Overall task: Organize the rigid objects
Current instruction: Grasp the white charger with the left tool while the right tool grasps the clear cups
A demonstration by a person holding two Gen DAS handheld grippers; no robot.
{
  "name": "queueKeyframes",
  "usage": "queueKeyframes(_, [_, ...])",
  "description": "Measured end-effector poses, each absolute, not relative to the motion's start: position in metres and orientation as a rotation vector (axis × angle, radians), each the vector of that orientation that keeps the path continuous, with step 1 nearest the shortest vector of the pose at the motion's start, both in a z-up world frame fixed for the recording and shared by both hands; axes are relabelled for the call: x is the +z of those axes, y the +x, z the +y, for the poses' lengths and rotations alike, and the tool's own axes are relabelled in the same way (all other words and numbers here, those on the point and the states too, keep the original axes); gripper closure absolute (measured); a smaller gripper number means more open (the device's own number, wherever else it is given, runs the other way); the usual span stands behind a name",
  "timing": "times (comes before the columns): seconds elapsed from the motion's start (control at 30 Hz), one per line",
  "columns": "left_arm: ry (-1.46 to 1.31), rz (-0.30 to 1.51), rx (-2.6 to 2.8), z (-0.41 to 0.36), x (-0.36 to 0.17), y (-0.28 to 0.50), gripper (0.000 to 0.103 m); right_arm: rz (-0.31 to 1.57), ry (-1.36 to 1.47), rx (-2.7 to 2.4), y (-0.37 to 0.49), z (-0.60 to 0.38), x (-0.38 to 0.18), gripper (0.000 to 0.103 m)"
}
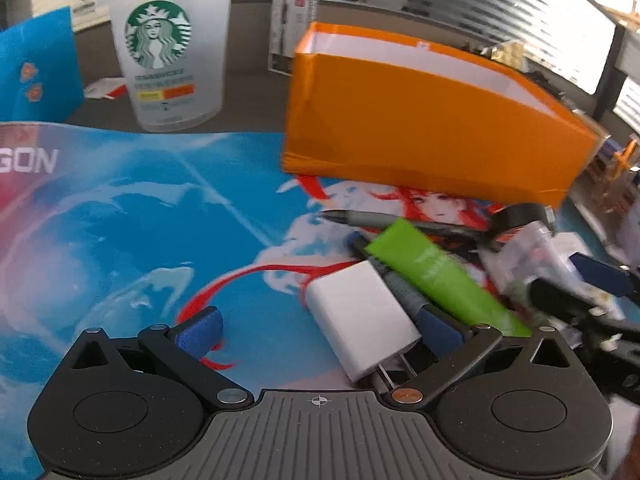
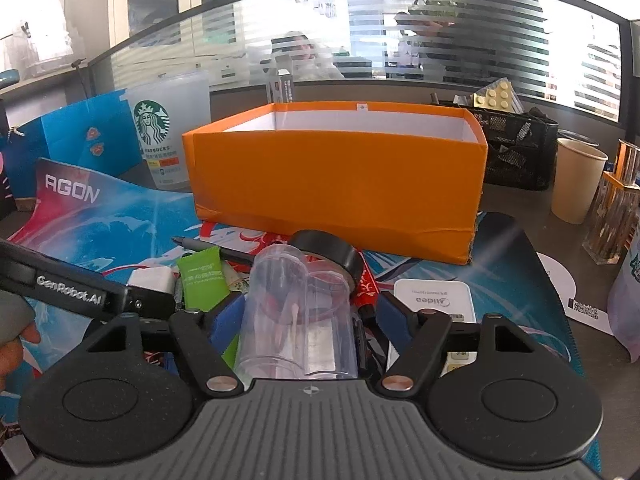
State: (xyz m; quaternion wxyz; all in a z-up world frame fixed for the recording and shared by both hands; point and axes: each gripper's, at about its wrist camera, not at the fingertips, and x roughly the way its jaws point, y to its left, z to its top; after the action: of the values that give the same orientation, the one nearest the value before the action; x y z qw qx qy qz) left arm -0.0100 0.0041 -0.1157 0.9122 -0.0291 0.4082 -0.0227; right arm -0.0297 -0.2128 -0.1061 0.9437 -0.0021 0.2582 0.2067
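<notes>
on the printed, glossy desk mat the left gripper hovers with its blue-padded fingers spread wide, pinching nothing; the smooth white charger block, a rounded-corner cuboid with metal prongs, lies between them, and whether the right pad touches it cannot be told. just right of it lies a matte lime-green tube, flat and oblong, over a grey pen and a second dark pen. behind stands a frosted plastic starbucks cup, tapered, and right of that the orange cardboard box, rectangular with a white lining, open on top.

in the right wrist view the right gripper has its blue pads on either side of a clear plastic cylinder, thin-walled and lying lengthwise along the fingers; the left pad looks pressed to its wall, while the right pad's contact cannot be judged. a black roll of tape, ring-shaped and dull, leans just behind the cylinder. to the right lies a white rounded remote, and further right a plain paper cup.
</notes>
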Motion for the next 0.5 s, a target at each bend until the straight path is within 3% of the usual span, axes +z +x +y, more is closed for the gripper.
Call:
queueKeyframes(0.3, [0.015, 0.809, -0.032, 0.023, -0.122, -0.019, 0.002, 0.538, 0.019, 0.42, -0.029, -0.214, -0.106, 0.048])
queueKeyframes(0.37, [0.016, 0.792, -0.032, 0.023, -0.12, -0.019, 0.012, 0.541, 0.024, 0.419, -0.029, -0.214, -0.106, 0.048])
queueKeyframes(0.43, [0.026, 0.765, -0.049, 0.02, -0.117, -0.02, 0.041, 0.544, 0.035, 0.419, -0.028, -0.215, -0.107, 0.048])
queueKeyframes(0.5, [0.035, 0.755, -0.07, 0.018, -0.116, -0.019, 0.05, 0.546, 0.054, 0.419, -0.027, -0.217, -0.107, 0.048])
